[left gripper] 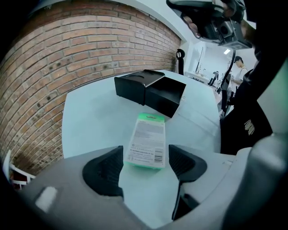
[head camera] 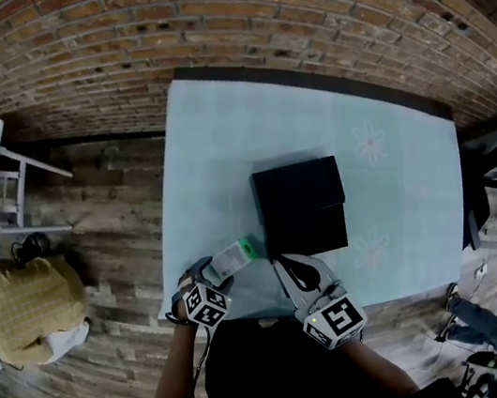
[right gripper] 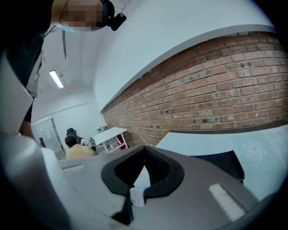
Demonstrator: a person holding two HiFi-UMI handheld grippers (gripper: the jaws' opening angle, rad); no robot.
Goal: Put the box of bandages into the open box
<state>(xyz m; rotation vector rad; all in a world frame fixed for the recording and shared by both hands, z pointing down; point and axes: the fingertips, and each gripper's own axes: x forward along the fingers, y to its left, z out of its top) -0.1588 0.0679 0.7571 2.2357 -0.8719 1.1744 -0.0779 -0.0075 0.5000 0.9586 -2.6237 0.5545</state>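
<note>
The left gripper (left gripper: 146, 152) points steeply down at the table (head camera: 218, 132), its jaws spread wide. The box of bandages (left gripper: 146, 139) lies flat on the pale blue tablecloth between the pads, green end pointing away; the right pad stands clear of it, and the left pad is at its edge. In the head view this gripper (head camera: 215, 270) is at the near edge of the table, with the box of bandages (head camera: 237, 256) just left of the open box (head camera: 301, 208) and apart from it. The open box is black and has its inner tray slid out. The right gripper (right gripper: 144, 150) has its jaws pressed together with nothing between them and hangs near the open box's near edge. A brick wall (head camera: 198, 21) runs behind the table.
</note>
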